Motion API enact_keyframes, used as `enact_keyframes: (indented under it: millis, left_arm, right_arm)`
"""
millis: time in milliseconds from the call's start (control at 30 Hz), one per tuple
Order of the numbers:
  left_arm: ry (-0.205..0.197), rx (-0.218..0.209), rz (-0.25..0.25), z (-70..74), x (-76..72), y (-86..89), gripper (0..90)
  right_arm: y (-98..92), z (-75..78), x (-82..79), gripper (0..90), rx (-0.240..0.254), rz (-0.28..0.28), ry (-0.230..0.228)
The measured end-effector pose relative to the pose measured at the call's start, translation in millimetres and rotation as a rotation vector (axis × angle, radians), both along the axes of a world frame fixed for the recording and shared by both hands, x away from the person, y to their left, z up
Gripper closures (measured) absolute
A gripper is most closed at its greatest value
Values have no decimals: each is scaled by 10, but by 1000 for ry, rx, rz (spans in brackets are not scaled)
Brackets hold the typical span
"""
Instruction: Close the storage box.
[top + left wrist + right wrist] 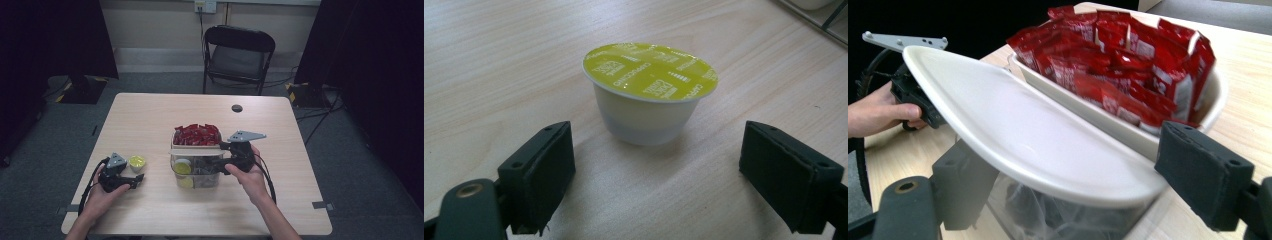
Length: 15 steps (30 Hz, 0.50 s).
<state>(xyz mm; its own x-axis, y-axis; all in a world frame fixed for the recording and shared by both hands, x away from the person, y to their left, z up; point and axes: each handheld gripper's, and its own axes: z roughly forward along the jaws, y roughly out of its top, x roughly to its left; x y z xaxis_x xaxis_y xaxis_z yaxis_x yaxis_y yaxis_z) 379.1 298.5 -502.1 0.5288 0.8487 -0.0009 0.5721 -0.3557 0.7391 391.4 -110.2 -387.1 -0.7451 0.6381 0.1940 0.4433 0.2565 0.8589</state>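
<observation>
Left hand-held gripper (pixel 659 165): I have its jaws spread wide, nothing pressed between them; in the high view it rests low on the tabletop (pixel 150 210) at the left, in the person's left hand (pixel 102 197).
Pod on the tabletop: a small white plastic coffee pod with a yellow-green foil lid (pixel 649 92) stands upright on the light wooden tabletop, just ahead of my left jaws and between their lines, touching neither pad. In the high view it sits just beside the left hand-held gripper, on its far right side.
Right hand-held gripper (pixel 1083 175): I see its jaws standing apart, either side of the organiser's near end, and I see neither pad pressed on it. The person's right hand (pixel 250 177) holds it against the organiser's right side in the high view.
Organiser: a clear plastic two-tier box with cream-white trays (pixel 196 150) stands near the middle of the tabletop.
Upper tray: heaped with red foil sachets (pixel 1128 60).
Near shelf: a smooth cream-white oval plate (pixel 1013 130) tilts across my right gripper view, over the clear compartment.
Lower compartment: more yellow-lidded pods (pixel 182 168) lie inside at its left end.
Background: a black folding chair (pixel 239 55) stands beyond the tabletop's far edge.
</observation>
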Motion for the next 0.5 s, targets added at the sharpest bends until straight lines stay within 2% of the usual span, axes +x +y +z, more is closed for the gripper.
enact_keyframes:
  millis: [133, 267, 500]
  left_arm:
    - [0, 1, -1, 0, 0, 1, 140]
    - [0, 1, -1, 0, 0, 1, 140]
    - [0, 0, 0, 0, 0, 0, 140]
  right_arm:
    - [-59, -6, -48, 172, -5, -14, -21]
    - [-118, -1, -105, 172, 2, -20, -22]
    - [-157, -96, -144, 163, -8, -10, -2]
